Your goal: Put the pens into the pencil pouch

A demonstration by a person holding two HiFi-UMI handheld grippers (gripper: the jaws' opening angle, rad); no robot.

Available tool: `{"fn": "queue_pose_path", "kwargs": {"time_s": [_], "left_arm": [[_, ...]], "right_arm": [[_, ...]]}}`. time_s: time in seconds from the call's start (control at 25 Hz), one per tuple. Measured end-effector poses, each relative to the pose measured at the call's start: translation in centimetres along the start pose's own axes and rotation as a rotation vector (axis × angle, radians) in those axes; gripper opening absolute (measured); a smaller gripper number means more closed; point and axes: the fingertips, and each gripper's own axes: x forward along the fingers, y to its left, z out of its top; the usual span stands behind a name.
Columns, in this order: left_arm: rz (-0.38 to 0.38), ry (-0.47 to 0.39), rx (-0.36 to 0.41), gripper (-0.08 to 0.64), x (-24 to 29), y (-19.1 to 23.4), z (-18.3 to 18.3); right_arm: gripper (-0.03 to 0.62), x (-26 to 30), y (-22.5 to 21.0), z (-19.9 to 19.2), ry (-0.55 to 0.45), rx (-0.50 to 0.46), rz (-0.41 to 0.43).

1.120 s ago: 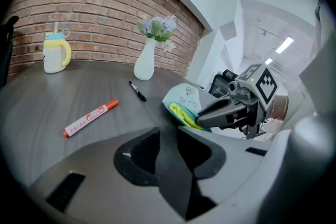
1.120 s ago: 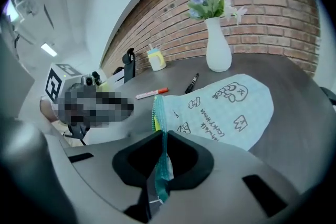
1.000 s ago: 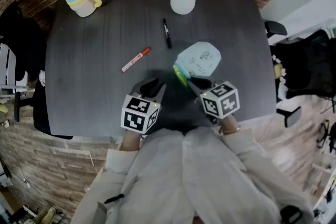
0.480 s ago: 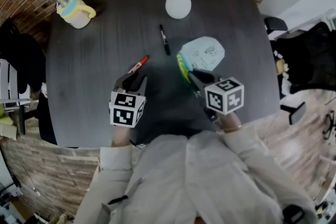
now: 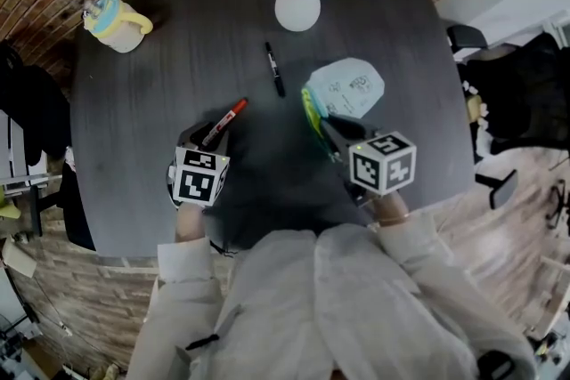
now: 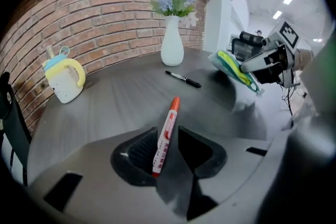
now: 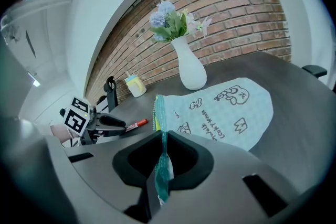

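Note:
A red marker (image 5: 224, 121) lies on the dark table (image 5: 160, 84), its near end between the jaws of my left gripper (image 5: 207, 138). In the left gripper view the marker (image 6: 166, 136) rests by the left pad with a gap on the right; these jaws have just been opening and stand open. A black marker (image 5: 274, 69) lies farther back near the vase. My right gripper (image 5: 331, 131) is shut on the teal zipper edge of the pale blue pencil pouch (image 5: 352, 89), lifting that edge; the right gripper view shows the edge pinched (image 7: 163, 165).
A white vase (image 5: 297, 4) with flowers stands at the table's far edge. A lidded cup (image 5: 114, 18) with a yellow handle sits at the far left corner. An office chair (image 5: 512, 102) stands off the table's right side.
My left gripper has moved left, away from the pouch, to the red marker and now straddles its near end. The right gripper has hardly moved and keeps hold of the pouch edge.

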Motion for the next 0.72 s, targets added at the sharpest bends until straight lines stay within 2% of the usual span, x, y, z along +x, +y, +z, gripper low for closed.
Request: {"fn": "queue_pose_path", "kwargs": {"time_s": [0.2,0.48,0.72], "left_arm": [[0.015,0.056,0.05,0.104,0.7,0.6,-1.6],[0.017,0.034,0.051,0.103,1.3,0.8,-1.6],[-0.002,0.036,0.057,0.067,1.0,0.1,-1.6]], "right_arm": [[0.032,0.3,-0.2,-0.2,0.014,-0.009,-0.012],[0.032,0.8,-0.3,-0.5,0.019,-0.002,-0.022],[0.032,0.7,-0.4,-0.4,0.023,0.001,-0.03]]}}
